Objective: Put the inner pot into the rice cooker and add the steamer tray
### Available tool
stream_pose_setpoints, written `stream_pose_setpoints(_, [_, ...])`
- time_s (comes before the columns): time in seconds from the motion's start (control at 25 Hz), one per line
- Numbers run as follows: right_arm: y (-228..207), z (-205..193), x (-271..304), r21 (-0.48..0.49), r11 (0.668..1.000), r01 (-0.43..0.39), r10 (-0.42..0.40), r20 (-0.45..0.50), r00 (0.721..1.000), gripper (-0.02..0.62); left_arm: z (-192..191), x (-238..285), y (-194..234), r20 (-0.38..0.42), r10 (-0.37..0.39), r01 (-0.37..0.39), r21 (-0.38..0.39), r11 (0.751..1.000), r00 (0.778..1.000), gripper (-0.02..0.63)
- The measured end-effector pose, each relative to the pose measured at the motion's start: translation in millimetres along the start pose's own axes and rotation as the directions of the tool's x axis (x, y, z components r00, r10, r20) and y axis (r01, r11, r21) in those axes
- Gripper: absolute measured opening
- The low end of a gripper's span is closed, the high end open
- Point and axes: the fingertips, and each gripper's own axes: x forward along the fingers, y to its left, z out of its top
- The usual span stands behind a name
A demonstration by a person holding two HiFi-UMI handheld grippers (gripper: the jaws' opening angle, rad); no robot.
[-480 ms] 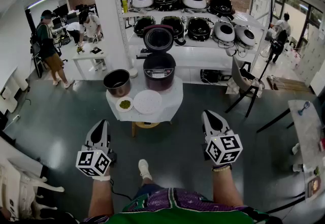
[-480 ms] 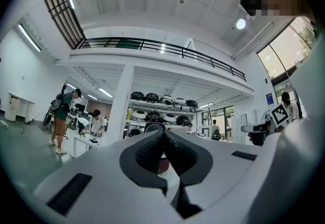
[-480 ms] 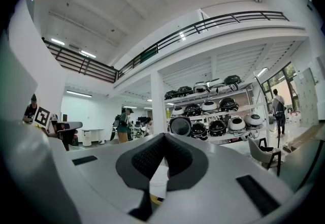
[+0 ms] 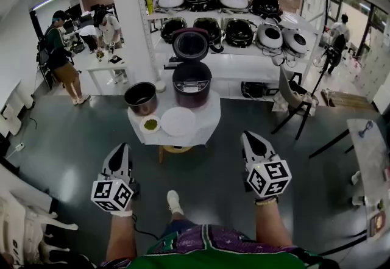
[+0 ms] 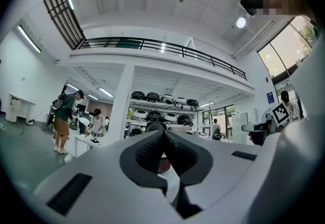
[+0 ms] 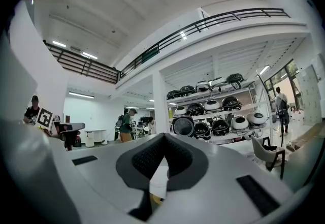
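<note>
1. Holding both tools level over the dark floor, the person stands well back from the table. A white shoe shows between the forearms.
2. The left gripper has its jaws pressed together on nothing. The right gripper is the same, closed and empty.
3. Ahead sits the small white table. At its near edge lie the white steamer tray and, just left of it, a little dish of something green.
4. Behind those, the inner pot stands upright at the table's left. It is outside the rice cooker and beside it, and the cooker's lid is raised.
5. Farther back, white shelves carry rows of cookers. At far left, a person in green stands near a desk.
</note>
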Motion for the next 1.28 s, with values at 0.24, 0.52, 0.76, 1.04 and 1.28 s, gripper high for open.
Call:
stream_pose_setpoints(0.24, [5, 5, 10, 0.008, 1.0, -0.013, 0.012, 0.021, 1.0, 0.005, 2, 0, 7, 0.003, 0.012, -0.012, -0.01, 1.0, 1.0, 0.021])
stream_pose_setpoints(0.52, [19, 4, 33, 0.044, 0.997, -0.06, 0.058, 0.037, 0.998, 0.005, 2, 7, 20, -0.013, 0.017, -0.017, 0.006, 1.0, 1.0, 0.021])
stream_pose_setpoints(0.76, [28, -3, 74, 0.003, 0.998, -0.066, 0.066, 0.021, 0.998, 0.005, -3, 33, 54, -0.021, 0.019, -0.019, -0.001, 1.0, 1.0, 0.021])
stream_pose_setpoints(1.04, [30, 3, 154, -0.011, 0.997, -0.071, 0.071, 0.019, 0.997, 0.005, -8, 90, 115, -0.033, 0.037, -0.037, 0.005, 0.999, 0.999, 0.021])
stream_pose_setpoints(1.28, [47, 34, 251, -0.035, 0.996, -0.081, 0.083, 0.046, 0.996, 0.006, 5, 158, 184, -0.018, 0.044, -0.044, -0.012, 0.999, 0.999, 0.021])
